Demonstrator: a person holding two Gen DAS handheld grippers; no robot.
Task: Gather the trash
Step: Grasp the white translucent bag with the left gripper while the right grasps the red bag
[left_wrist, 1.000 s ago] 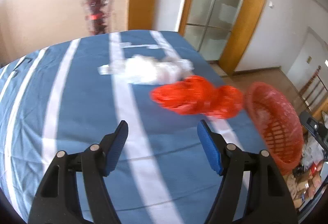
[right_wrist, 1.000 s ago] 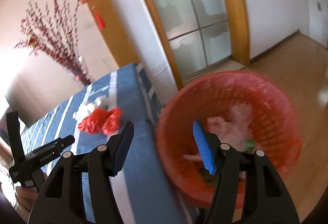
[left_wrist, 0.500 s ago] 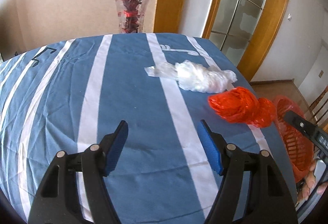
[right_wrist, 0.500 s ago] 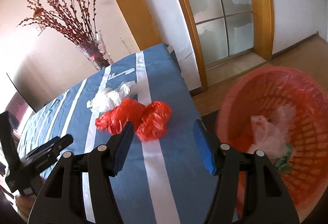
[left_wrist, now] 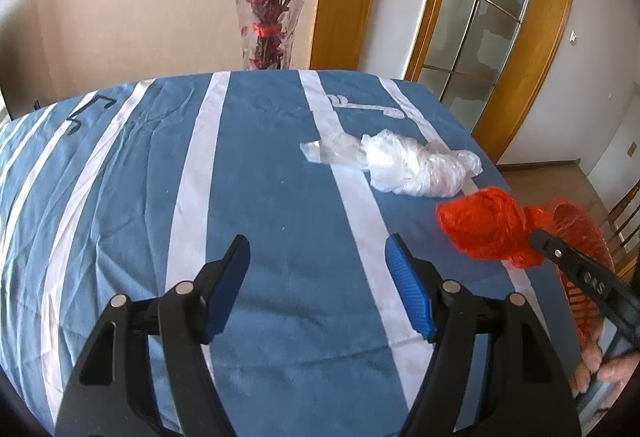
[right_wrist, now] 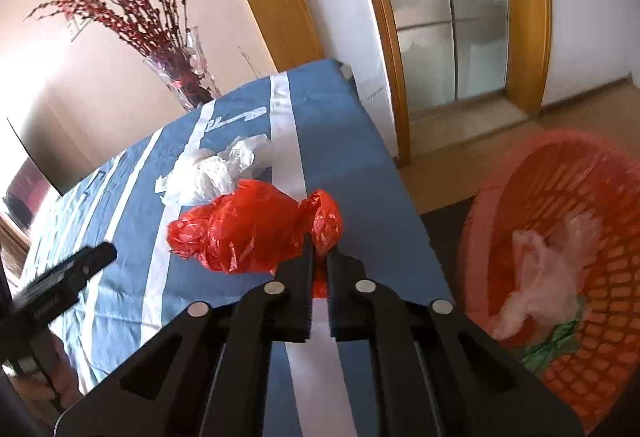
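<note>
A crumpled red plastic bag (right_wrist: pixel 248 229) lies near the right edge of the blue striped tablecloth (right_wrist: pixel 340 157). My right gripper (right_wrist: pixel 319 251) is shut on the bag's near end. The bag also shows in the left wrist view (left_wrist: pixel 486 227), with the right gripper's finger (left_wrist: pixel 580 273) against it. A crumpled white plastic bag (left_wrist: pixel 412 167) lies just beyond it, also in the right wrist view (right_wrist: pixel 212 169). My left gripper (left_wrist: pixel 318 281) is open and empty above the tablecloth (left_wrist: pixel 260 177), left of both bags. A red mesh bin (right_wrist: pixel 568 257) stands on the floor beside the table.
The bin holds pale plastic scraps (right_wrist: pixel 548 269) and something green (right_wrist: pixel 556 341). A glass vase of red branches (left_wrist: pixel 268 25) stands at the table's far edge. A wood-framed glass door (right_wrist: pixel 448 17) is behind the table. Wooden floor (right_wrist: pixel 500 141) lies right of it.
My right gripper has swung from over the bin to the table and shut on the red bag. My left gripper has stayed open and turned slightly left, so the bags sit farther right.
</note>
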